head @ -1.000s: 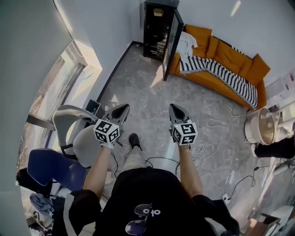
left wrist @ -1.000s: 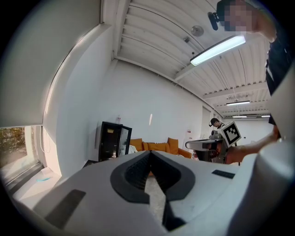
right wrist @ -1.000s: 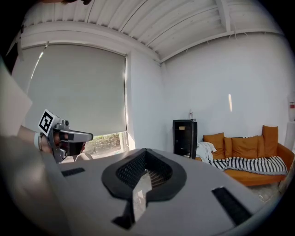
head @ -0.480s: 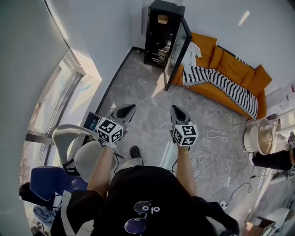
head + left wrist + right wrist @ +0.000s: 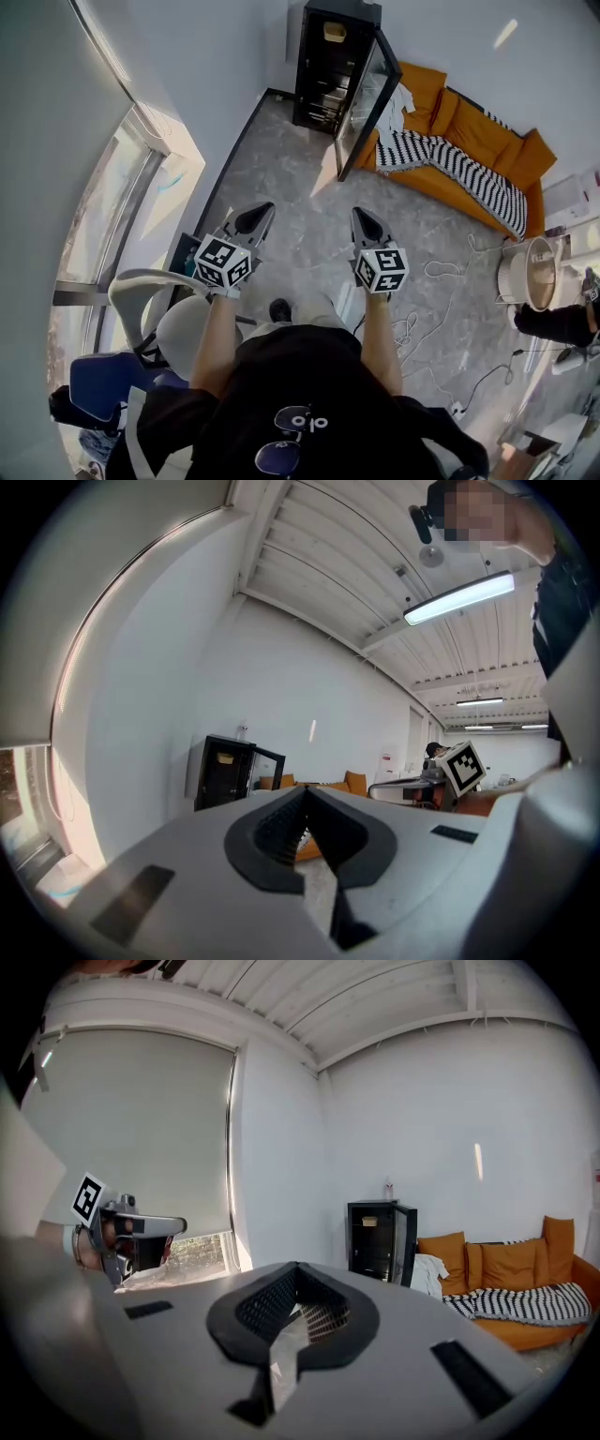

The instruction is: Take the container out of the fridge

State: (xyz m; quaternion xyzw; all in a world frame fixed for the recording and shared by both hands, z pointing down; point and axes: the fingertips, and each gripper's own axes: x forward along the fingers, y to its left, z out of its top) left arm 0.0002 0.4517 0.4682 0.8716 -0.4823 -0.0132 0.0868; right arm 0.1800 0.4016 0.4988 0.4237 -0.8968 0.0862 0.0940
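Observation:
A small black fridge [image 5: 323,58] stands against the far wall with its glass door [image 5: 361,105] swung open to the right. On its top shelf sits a pale yellow container [image 5: 334,31], also seen in the left gripper view [image 5: 225,758] and the right gripper view [image 5: 368,1222]. My left gripper [image 5: 253,218] and right gripper [image 5: 364,222] are held side by side at waist height, far short of the fridge and pointing toward it. Both are shut with nothing between the jaws.
An orange sofa [image 5: 487,141] with a striped blanket [image 5: 441,159] stands right of the fridge. A white office chair [image 5: 164,305] is at my left by the window. Cables [image 5: 417,323] and a round white appliance [image 5: 530,274] lie on the floor to the right.
The person has stepped forward, so the fridge sits closer and larger in the head view. Both grippers keep the same pose and stay shut.

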